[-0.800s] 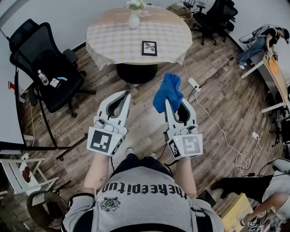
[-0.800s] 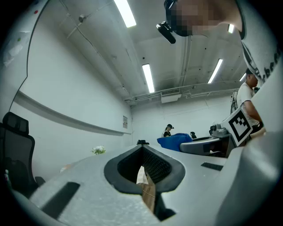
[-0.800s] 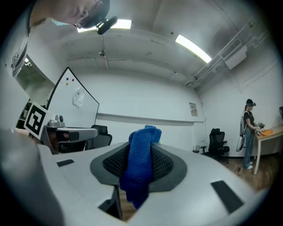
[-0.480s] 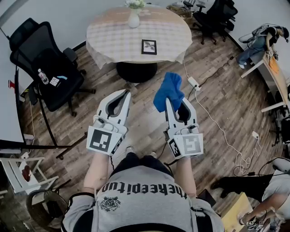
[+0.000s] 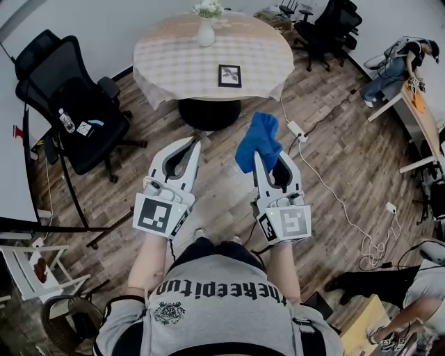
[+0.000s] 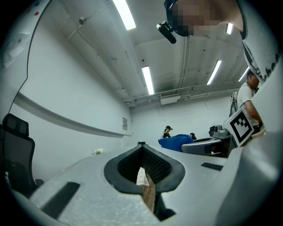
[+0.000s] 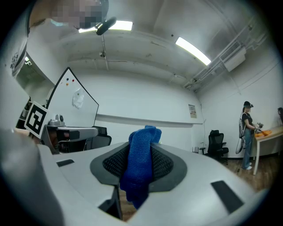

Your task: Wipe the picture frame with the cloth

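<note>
A small dark picture frame lies flat on the round checkered table, near its front edge, well ahead of both grippers. My right gripper is shut on a blue cloth, which bunches up above its tips. In the right gripper view the blue cloth hangs pinched between the jaws of the right gripper. My left gripper is held beside it over the wooden floor, jaws together and nothing in them. The left gripper points upward toward wall and ceiling.
A white vase of flowers stands at the table's far side. A black office chair is on the left. A power strip with a white cable lies on the floor to the right. More chairs and a desk are at the right.
</note>
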Demonstrator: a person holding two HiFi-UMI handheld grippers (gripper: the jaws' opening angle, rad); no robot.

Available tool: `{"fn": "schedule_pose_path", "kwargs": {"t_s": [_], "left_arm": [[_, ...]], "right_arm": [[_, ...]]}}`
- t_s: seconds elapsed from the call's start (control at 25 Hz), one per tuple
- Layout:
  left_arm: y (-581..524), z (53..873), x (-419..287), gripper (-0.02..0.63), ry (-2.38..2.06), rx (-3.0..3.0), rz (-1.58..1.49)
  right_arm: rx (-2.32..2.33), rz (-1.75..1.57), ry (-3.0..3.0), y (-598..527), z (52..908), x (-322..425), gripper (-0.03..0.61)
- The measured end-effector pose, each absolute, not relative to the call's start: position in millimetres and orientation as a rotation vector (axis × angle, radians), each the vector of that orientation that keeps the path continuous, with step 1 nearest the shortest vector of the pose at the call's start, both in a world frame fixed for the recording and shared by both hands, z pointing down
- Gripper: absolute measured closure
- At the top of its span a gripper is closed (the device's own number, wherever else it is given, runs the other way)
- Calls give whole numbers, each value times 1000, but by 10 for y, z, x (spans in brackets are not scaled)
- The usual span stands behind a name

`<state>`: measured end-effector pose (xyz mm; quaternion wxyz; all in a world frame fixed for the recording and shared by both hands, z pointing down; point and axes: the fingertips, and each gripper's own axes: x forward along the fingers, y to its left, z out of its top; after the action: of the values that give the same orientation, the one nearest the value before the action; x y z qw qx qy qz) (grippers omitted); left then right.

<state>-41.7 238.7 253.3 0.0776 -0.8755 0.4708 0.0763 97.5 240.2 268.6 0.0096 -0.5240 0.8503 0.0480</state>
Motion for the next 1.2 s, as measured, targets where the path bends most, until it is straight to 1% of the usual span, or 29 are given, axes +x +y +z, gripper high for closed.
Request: {"fn": "schedule_pose_path", "kwargs": {"t_s": [0.6,0.88,1.2], "left_arm": [[2177,2557,-467,597,1353,-2622,233],[1757,2584,-477,597,1384,-2607,214],[1127,2510,-324,597,1416,-2577,209]], "right_arm": [[-1650,129,2597,2218,2702,937,451],[-1596,121,2619,1769,2720,913,451],[-1531,121,2654,1067,2658,1000,451]]}}
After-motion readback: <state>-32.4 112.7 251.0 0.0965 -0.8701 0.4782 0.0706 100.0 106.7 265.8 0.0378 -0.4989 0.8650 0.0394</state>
